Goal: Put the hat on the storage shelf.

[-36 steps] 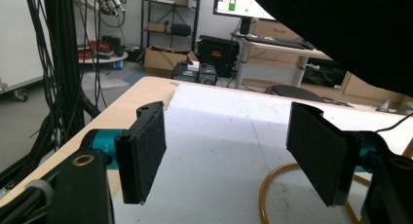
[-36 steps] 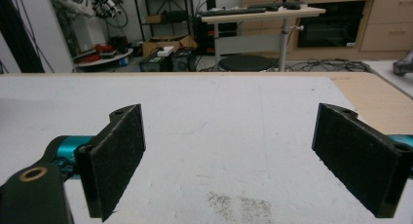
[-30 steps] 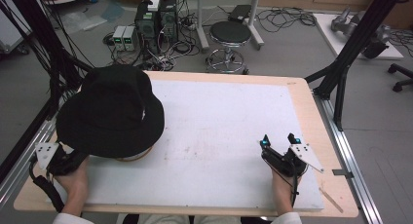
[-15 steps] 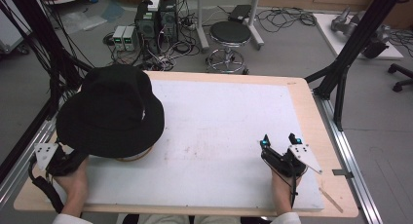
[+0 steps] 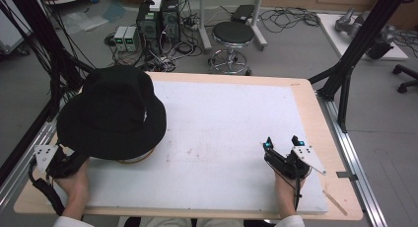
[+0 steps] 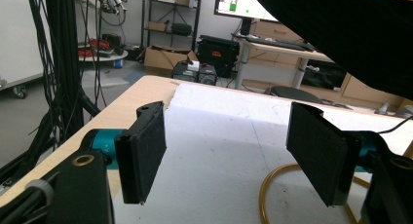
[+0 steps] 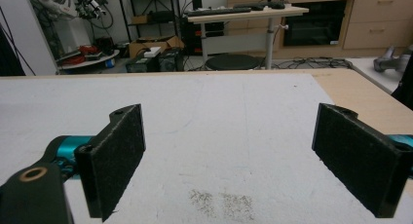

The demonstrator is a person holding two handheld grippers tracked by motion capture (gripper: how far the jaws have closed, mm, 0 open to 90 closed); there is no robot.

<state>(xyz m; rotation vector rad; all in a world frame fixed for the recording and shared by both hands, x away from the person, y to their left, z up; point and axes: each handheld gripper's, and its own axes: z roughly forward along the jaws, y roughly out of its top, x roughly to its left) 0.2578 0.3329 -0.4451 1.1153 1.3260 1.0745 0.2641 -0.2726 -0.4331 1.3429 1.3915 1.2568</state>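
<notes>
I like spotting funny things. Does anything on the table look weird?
Yes. The black hat isn't lying flat: it sits on a tan ring that peeks out under its brim. Dark specks dirty the white mat near the right tool.

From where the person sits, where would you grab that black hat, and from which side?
Take the black hat by its brim, probably the near-left edge: the thin, flat brim overhangs right above the left gripper, whose jaws already stand open. The tall rounded crown looks too wide to pinch.
</notes>
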